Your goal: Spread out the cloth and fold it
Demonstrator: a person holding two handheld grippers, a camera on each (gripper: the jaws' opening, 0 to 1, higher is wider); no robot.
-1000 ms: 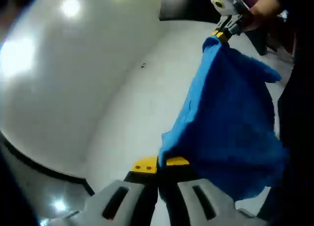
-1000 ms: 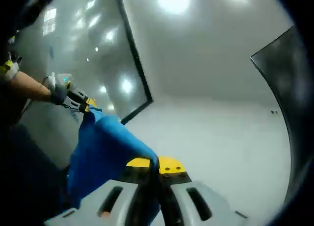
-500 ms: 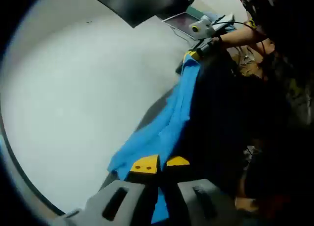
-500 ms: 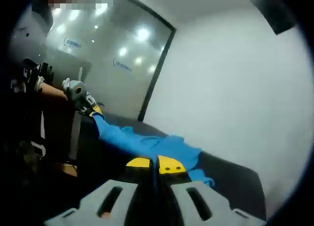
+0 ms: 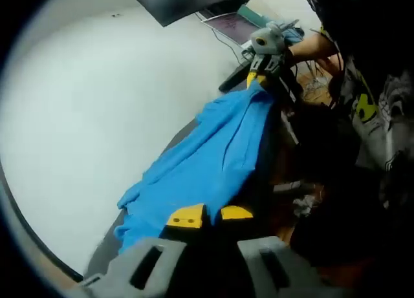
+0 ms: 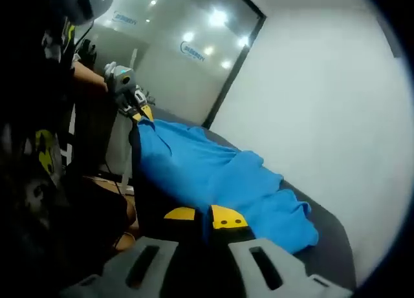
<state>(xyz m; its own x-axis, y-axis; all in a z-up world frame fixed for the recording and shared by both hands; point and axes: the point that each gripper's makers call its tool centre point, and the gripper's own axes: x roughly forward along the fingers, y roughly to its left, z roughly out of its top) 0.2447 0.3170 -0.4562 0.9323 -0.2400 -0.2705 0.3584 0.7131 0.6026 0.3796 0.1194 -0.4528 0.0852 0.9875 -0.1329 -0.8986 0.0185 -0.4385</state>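
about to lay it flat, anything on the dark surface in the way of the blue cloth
Nothing visible does. The blue cloth hangs stretched between the left gripper and right gripper, already draping onto the dark surface, whose bare parts look free.

Both grippers closed, held apart along one edge of the blue cloth

In the left gripper view, the left gripper (image 5: pixel 210 214) rises from the bottom with its yellow-tipped jaws pressed together on the edge of the blue cloth (image 5: pixel 207 159). Far in the same view, the right gripper (image 5: pixel 261 75) clamps the other end, and the person's hand (image 5: pixel 309 47) holds it from behind. In the right gripper view, the right gripper (image 6: pixel 204 216) also has its jaws pressed on the cloth edge, while the left gripper (image 6: pixel 139 109) shows at upper left, carried by the person's forearm (image 6: pixel 87 78), pinching the far corner.
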